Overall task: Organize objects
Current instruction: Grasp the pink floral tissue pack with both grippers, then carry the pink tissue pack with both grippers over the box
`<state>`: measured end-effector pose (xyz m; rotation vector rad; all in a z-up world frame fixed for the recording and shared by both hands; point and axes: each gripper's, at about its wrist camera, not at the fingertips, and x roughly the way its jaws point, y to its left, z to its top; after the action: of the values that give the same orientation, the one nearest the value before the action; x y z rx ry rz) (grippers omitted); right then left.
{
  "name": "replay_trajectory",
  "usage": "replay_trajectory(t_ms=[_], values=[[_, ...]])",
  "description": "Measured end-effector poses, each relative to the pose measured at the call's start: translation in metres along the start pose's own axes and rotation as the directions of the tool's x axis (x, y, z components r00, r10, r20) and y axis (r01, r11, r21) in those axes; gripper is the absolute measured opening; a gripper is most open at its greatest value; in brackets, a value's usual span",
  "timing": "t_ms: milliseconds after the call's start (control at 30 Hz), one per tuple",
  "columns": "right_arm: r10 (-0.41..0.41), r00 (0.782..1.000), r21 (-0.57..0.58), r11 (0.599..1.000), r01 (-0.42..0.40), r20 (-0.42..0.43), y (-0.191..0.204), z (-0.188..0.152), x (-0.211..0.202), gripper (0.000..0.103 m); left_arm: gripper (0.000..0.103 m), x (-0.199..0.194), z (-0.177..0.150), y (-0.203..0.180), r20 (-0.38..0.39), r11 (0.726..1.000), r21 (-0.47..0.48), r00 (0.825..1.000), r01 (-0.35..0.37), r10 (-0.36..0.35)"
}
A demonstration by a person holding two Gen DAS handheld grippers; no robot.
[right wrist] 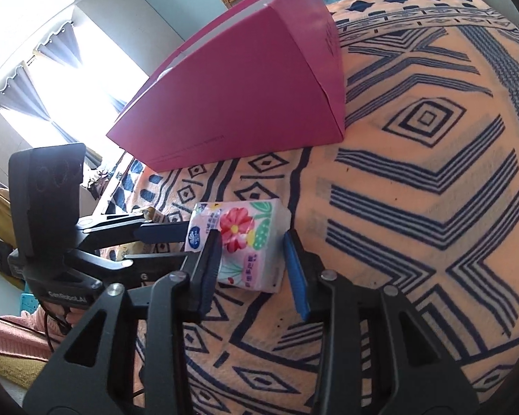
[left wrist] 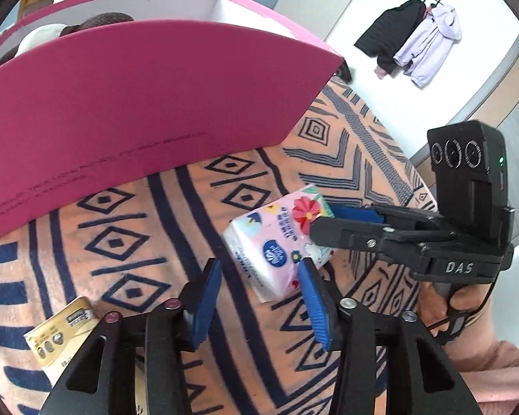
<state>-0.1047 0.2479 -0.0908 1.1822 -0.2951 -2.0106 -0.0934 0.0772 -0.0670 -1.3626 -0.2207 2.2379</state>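
Observation:
A small tissue pack (left wrist: pixel 276 242) (right wrist: pixel 245 238) with a red flower print lies on the patterned blanket (left wrist: pixel 121 242). My right gripper (right wrist: pixel 252 237) straddles it, both blue pads against its long sides; in the left wrist view the right gripper (left wrist: pixel 321 221) comes in from the right onto the pack's far end. My left gripper (left wrist: pixel 259 264) stands open at the pack's near end: one fingertip touches its edge, the other is clear of it. The right wrist view shows the left gripper (right wrist: pixel 187 243) reaching in from the left.
A tall pink box (left wrist: pixel 138 103) (right wrist: pixel 242 86) stands open-topped on the blanket behind the pack, with white and dark items inside. A gold packet (left wrist: pixel 58 339) lies at the lower left. A person's hand (left wrist: pixel 432 307) holds the right gripper. Coats (left wrist: pixel 415 41) hang on the far wall.

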Motion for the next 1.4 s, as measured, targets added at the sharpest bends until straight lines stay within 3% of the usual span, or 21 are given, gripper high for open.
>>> replay_trajectory(t_ms=[100, 467, 967, 1400], values=[[0.002, 1.0, -0.001, 1.0, -0.002, -0.003, 0.0, 0.0, 0.0, 0.038, 0.037, 0.004, 0.001, -0.001, -0.005, 0.999, -0.008, 0.999, 0.034, -0.034], [-0.03, 0.999, -0.047, 0.998, 0.031, 0.028, 0.017, -0.001, -0.011, 0.038, 0.035, -0.007, 0.0, -0.006, 0.024, 0.999, 0.009, 0.999, 0.038, -0.038], [-0.025, 0.991, -0.118, 0.992, 0.041, 0.134, 0.047, 0.015, -0.046, 0.039, 0.035, -0.048, 0.016, -0.02, 0.125, 0.997, 0.072, 0.991, 0.034, -0.043], [-0.023, 0.978, -0.181, 0.982, 0.061, 0.206, 0.071, 0.045, -0.062, 0.039, 0.037, -0.081, 0.04, -0.025, 0.223, 0.994, 0.109, 0.974, 0.008, -0.033]])
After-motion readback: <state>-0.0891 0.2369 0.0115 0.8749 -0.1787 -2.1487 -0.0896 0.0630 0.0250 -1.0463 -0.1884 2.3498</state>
